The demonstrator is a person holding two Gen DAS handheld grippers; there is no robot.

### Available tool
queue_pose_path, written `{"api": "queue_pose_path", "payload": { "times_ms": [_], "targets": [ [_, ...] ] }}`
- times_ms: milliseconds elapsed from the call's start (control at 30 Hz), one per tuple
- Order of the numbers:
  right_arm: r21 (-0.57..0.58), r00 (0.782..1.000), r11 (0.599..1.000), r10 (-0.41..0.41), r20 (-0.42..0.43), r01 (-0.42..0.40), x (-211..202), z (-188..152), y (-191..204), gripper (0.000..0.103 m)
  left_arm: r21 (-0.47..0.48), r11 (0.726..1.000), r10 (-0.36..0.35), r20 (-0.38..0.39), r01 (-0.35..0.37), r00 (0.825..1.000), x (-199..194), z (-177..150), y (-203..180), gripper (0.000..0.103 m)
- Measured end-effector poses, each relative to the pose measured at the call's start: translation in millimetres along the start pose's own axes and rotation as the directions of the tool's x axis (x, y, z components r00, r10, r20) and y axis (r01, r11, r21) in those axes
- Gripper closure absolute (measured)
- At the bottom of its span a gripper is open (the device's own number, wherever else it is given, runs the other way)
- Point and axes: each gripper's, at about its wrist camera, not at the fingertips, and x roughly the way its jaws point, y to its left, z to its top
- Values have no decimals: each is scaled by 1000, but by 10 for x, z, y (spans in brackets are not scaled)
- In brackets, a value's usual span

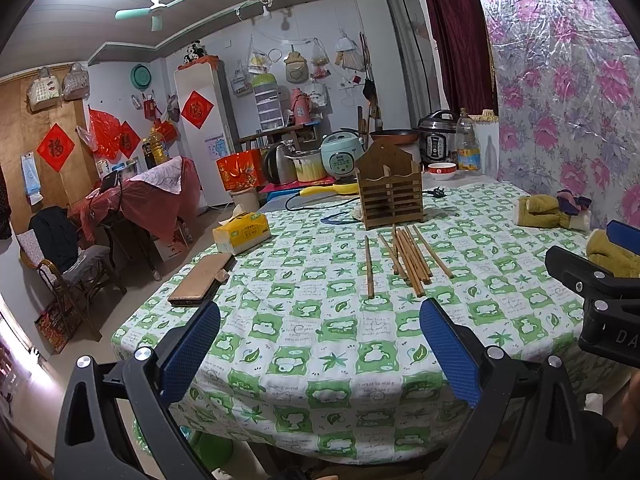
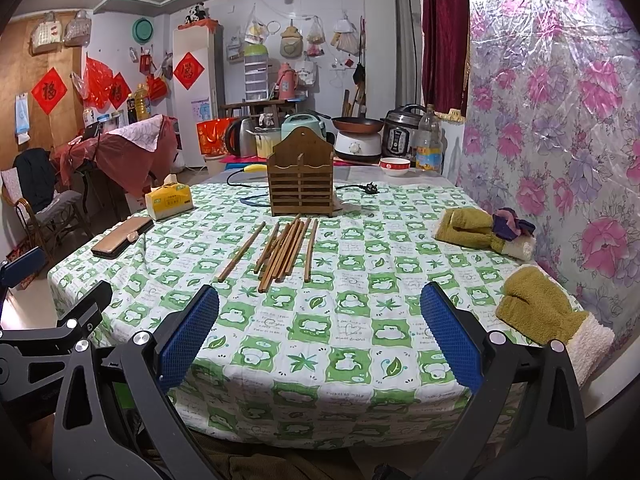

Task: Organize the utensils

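Several brown wooden chopsticks [image 1: 404, 258] [image 2: 282, 250] lie loose on the green-and-white checked tablecloth [image 1: 320, 340] [image 2: 340, 340], one a little apart on the left. Behind them stands an upright wooden slatted utensil holder [image 1: 389, 192] [image 2: 301, 182]. My left gripper [image 1: 320, 350] is open over the near part of the table, short of the chopsticks, holding nothing. My right gripper [image 2: 320, 338] is open too, also near the table's front edge, nothing between its blue pads. The right gripper's body shows at the right edge of the left wrist view.
A tissue pack [image 2: 169, 199], a phone in a brown case [image 2: 122, 236] and olive mittens [image 2: 544, 308] lie around the table. A bowl [image 2: 395, 166], an oil bottle [image 2: 429, 144], cookers and a kettle stand behind the holder. A floral wall [image 2: 560, 120] bounds the right; chairs stand at left.
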Motion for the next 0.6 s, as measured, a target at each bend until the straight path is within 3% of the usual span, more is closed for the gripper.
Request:
{"api": "queue_pose_path", "payload": {
  "times_ms": [600],
  "targets": [
    [-1, 1000, 1000, -1, -5, 1, -7, -1, 2, 6, -2, 1000, 1, -9, -1, 1000, 21, -26, 35, 5]
  ]
}}
